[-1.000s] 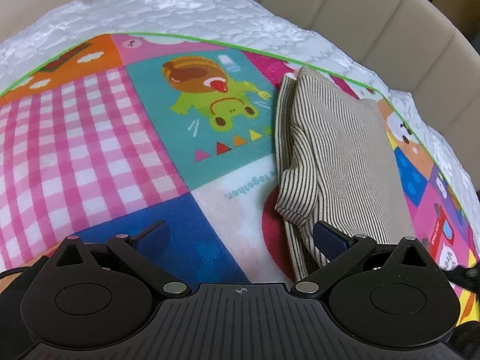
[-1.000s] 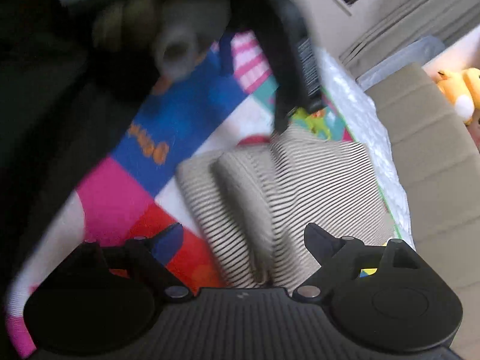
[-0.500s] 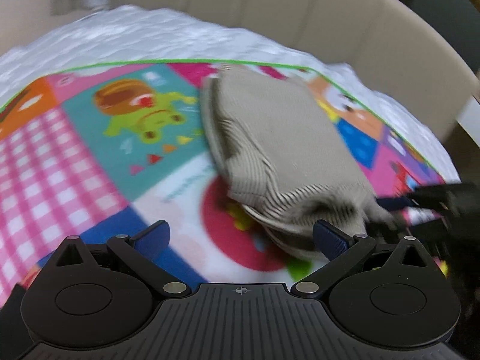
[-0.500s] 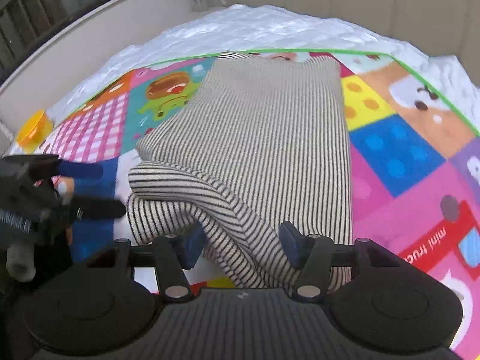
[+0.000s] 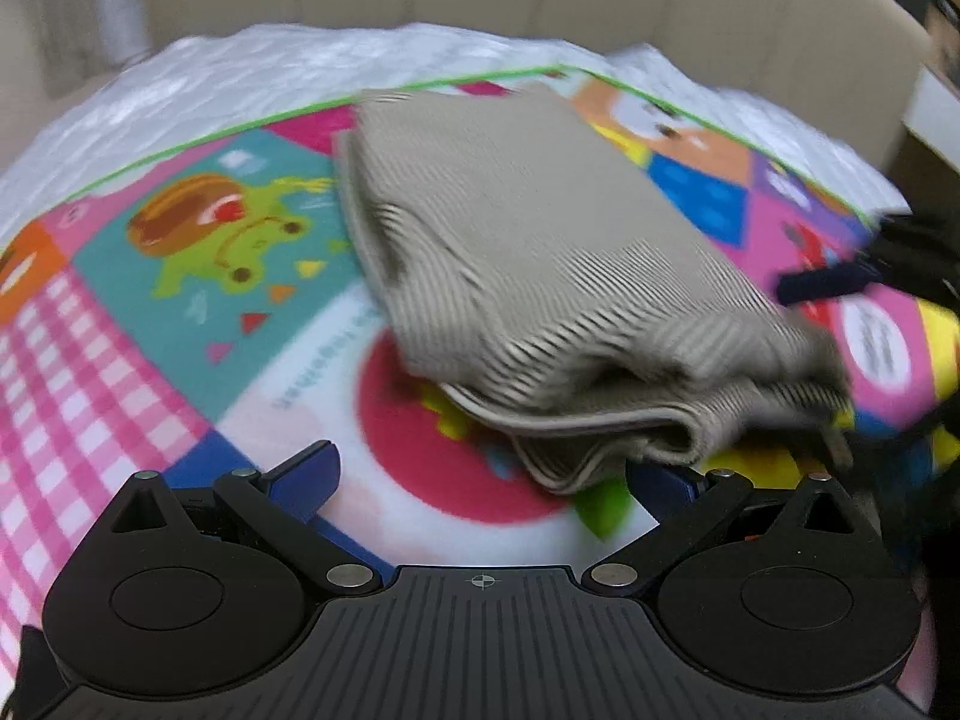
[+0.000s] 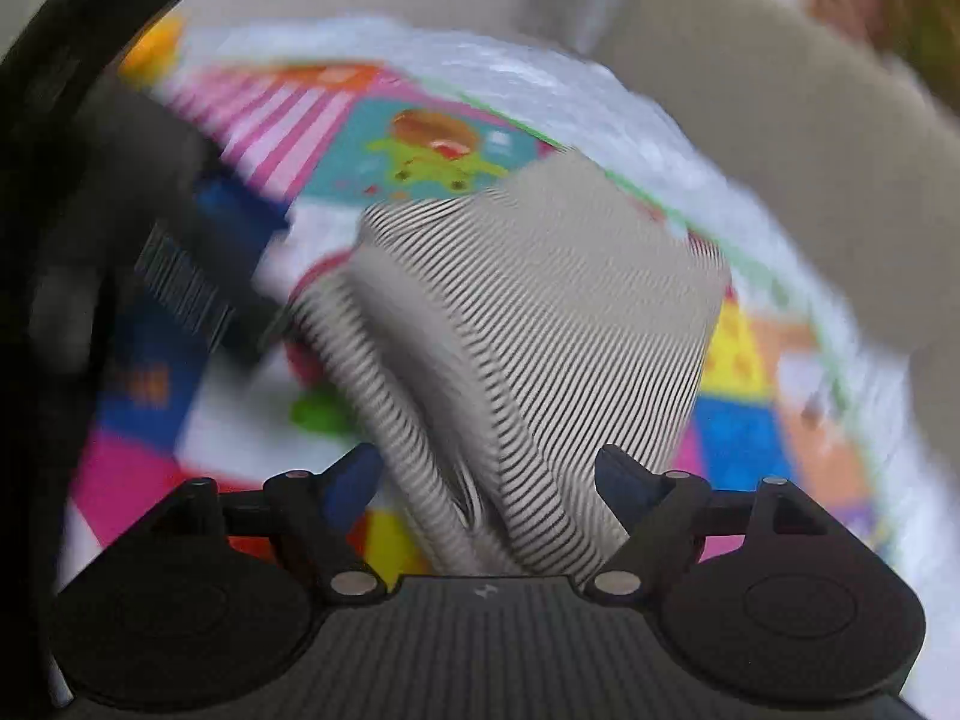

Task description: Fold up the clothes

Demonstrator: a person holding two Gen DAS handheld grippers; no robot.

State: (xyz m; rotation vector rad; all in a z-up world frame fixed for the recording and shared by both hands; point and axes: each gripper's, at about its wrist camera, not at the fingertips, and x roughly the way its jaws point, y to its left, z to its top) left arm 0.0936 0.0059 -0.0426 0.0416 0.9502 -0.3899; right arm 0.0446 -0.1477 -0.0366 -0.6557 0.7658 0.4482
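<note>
While both views are blurry, the striped shirt (image 5: 540, 276) already sits folded in layers on the play mat (image 5: 180, 312). Left gripper (image 5: 480, 480) and right gripper (image 6: 486, 474) are both spread wide, holding nothing, so maybe just tidying's left.

Motion blur smears the striped garment (image 6: 540, 324), play mat (image 6: 738, 444) and left tongs (image 6: 198, 276).

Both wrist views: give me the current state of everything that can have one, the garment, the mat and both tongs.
Striped garment: folded into a layered bundle, lying on the mat, near edge loose.
Play mat: spread flat over the white quilt.
Left tongs: open, empty, right finger beside the bundle's near edge.
Right tongs: open, straddling the garment's near end; view blurred.
</note>
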